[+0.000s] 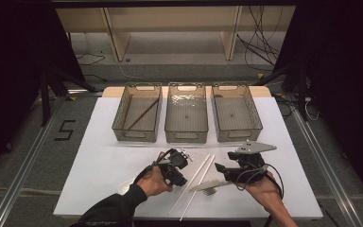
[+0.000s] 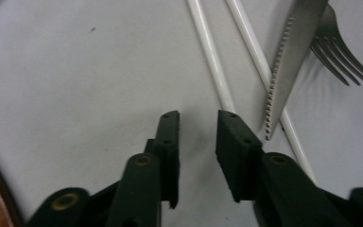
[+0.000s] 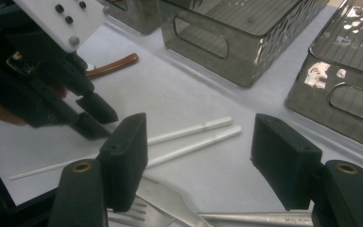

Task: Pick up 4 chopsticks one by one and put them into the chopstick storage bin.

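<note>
**Both claws over the white chopsticks, neither gripping**

Landmark: the pair of white chopsticks (image 1: 196,178), lying side by side on the white bench (image 1: 99,156), in front of the three grey baskets (image 1: 186,119).

Left claw (image 1: 185,182): sits just left of the chopsticks, tips pointing down at the bench. In the left gripper view its jaws stand a narrow gap apart with bare bench between them; the nearer chopstick (image 2: 211,56) runs up to the tip of one jaw but is not between the pads. Nothing held.

Right claw (image 1: 219,168): just right of the chopsticks. In the right gripper view its jaws stand wide and empty, the chopsticks (image 3: 189,139) lying beyond the gap.

Knife (image 1: 211,185): serrated blade crosses the far chopstick, as seen in the left gripper view (image 2: 290,61). Fork (image 1: 210,191): just beside the knife, on the side away from the chopsticks. Both lie below the right claw.

Left basket holds a brown stick (image 1: 143,114).
</note>
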The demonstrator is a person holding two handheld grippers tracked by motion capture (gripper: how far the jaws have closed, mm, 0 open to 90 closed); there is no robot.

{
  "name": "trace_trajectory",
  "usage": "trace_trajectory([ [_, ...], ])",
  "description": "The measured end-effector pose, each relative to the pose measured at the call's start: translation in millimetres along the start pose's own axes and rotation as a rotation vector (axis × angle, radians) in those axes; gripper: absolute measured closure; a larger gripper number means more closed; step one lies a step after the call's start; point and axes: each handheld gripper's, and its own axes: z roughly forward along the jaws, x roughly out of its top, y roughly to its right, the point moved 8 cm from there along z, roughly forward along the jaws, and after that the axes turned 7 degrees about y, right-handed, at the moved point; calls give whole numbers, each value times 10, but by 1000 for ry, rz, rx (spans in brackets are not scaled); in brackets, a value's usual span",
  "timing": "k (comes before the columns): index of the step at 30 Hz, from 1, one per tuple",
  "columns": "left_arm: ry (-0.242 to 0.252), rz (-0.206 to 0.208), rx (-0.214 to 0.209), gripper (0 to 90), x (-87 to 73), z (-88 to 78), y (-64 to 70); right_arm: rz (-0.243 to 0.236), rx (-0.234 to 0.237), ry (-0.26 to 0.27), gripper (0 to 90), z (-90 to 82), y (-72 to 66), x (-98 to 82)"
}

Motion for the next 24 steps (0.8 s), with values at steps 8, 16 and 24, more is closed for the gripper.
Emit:
trace_trajectory([
  [8, -32, 23, -9, 535, -48, 35, 101, -2, 3, -3, 375, 5, -10, 0],
  [16, -49, 54, 11, 540, -52, 74, 163, -2, 5, -2, 375, 1, -12, 1],
  [24, -71, 105, 43, 584, -57, 80, 169, -1, 5, -2, 376, 4, -12, 1],
])
